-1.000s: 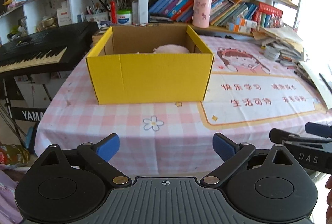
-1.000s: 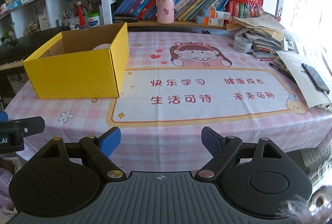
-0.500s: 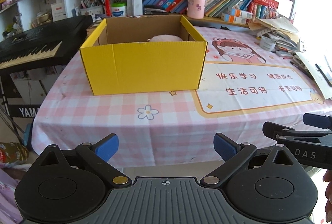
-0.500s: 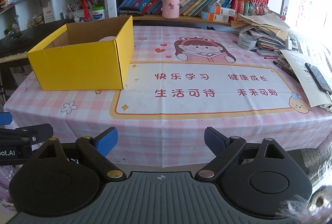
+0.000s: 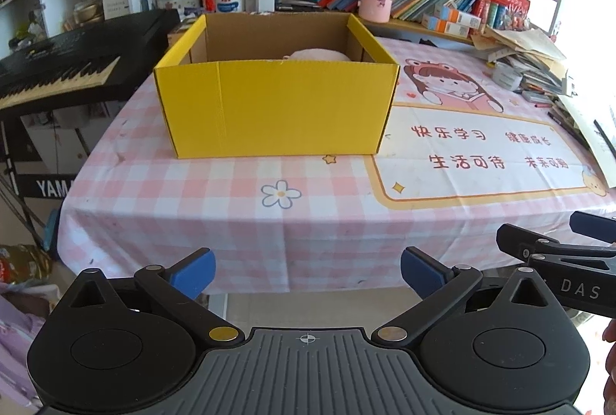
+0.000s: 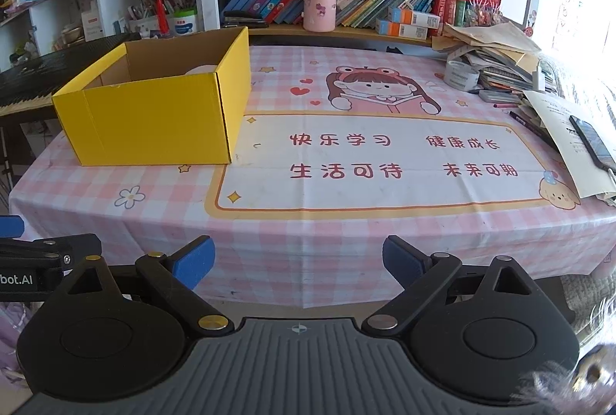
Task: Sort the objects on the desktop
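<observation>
Yellow corrugated cardboard is forming the open-topped box (image 5: 275, 111) that is sitting on the left part of the table (image 5: 308, 222), which is wearing a pink-and-white checked cloth with a cartoon girl and red characters printed on it. Inside the box, a pale pink rounded thing (image 5: 319, 54) is lying against the far wall; only its top is showing over the rim, so what it is cannot be told. The left tool (image 5: 308, 270) is hanging in front of the table's near edge, released, its blue-padded jaws having just been spreading wider with nothing between them. The right tool (image 6: 298, 261) is hanging just beside it, also in front of the near edge, likewise released and having just been spreading, with nothing between its pads. At the table's far right, a heap of papers and booklets (image 6: 496, 57) is piling up, with a roll of tape (image 6: 462, 74) beside it and a dark phone (image 6: 591, 141) lying on a white sheet. A pink cylindrical cup (image 6: 319, 1) is standing on the shelf behind.
</observation>
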`<state>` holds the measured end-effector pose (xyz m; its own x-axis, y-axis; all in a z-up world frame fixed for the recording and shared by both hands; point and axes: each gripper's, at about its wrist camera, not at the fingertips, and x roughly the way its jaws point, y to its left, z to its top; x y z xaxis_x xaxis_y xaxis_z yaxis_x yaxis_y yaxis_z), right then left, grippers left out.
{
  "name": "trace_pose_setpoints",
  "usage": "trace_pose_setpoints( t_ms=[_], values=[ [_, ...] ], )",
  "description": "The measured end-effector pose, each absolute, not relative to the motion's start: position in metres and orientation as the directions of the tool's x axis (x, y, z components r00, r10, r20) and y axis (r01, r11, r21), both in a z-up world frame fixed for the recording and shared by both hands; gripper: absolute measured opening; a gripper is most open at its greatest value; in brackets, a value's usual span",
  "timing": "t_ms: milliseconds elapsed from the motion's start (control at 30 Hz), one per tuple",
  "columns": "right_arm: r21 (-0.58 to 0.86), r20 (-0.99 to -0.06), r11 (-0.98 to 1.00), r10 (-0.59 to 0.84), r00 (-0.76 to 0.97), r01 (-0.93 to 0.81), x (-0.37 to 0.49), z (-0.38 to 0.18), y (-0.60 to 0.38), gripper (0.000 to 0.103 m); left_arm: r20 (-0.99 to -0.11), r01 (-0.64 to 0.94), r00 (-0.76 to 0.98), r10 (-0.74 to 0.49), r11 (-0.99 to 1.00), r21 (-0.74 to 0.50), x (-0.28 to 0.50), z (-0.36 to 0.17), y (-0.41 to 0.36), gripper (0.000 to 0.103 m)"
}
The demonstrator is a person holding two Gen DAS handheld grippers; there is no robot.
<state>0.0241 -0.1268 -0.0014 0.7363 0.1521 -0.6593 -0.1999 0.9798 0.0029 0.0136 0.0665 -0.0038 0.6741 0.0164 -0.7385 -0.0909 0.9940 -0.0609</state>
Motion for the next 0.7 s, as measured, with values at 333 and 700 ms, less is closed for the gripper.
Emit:
trace_pose_setpoints(
  t_ms=[333, 700],
  values=[
    [-0.008, -0.664, 0.977, 0.155, 0.731, -0.215, 0.031, 0.0, -0.123, 0.094, -0.727, -0.072, 0.687, -0.005, 0.995, -0.074, 0.016, -0.001, 0.066, 0.103],
    [-0.015, -0.669, 0.976, 0.15, 0.728, -0.215, 0.033, -0.001, -0.122, 0.094, -0.683, -0.054, 0.73, 0.033, 0.998, -0.01, 0.013, 0.009, 0.059, 0.103]
  ],
)
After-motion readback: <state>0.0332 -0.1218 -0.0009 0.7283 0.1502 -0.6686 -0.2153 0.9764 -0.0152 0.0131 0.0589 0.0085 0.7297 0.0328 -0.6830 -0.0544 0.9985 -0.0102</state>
